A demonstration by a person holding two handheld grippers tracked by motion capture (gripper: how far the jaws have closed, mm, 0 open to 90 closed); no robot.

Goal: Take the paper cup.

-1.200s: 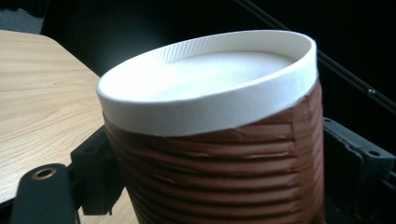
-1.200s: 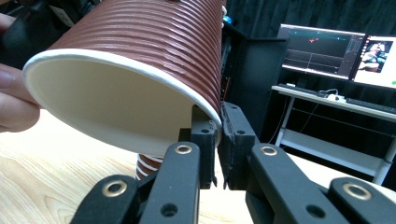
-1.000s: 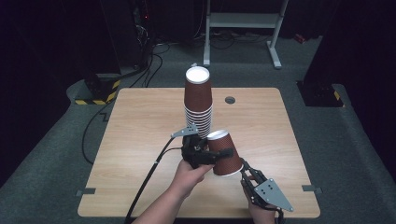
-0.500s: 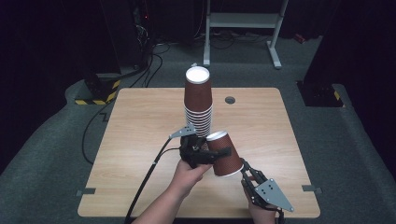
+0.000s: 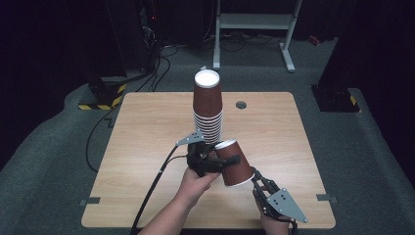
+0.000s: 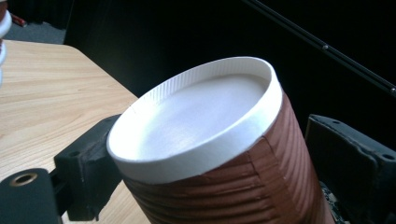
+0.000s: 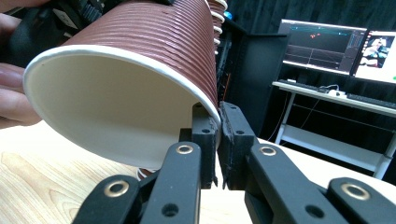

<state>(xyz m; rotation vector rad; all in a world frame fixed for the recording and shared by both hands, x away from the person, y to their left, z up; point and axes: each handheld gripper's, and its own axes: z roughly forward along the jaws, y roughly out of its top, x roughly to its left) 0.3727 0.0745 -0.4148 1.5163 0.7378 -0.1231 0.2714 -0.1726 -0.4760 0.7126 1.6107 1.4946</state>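
**Mia:** Where is the brown cup (image 5: 234, 162)?

**Ben:** It is up in the air, tipped on its side, near the front of the desk (image 5: 147, 127). Its open mouth points at the right gripper (image 5: 255, 177). Its white bottom points up and away, toward the left gripper (image 5: 211, 159).

**Mia:** Who holds it?

**Ben:** The right gripper pinches the cup's rim, with one jaw inside the cup and one outside, squeezed tight together. The left gripper has a jaw on each side of the cup's body. Those jaws have just been opening. I cannot tell if they touch the cup.

**Mia:** What is behind?

**Ben:** A tall stack of cups (image 5: 207, 110) stands upside down in the middle of the desk, just behind the left gripper. Farther back there is dark grey floor (image 5: 372, 147), black cables (image 5: 161, 54) and a white frame (image 5: 254, 22).
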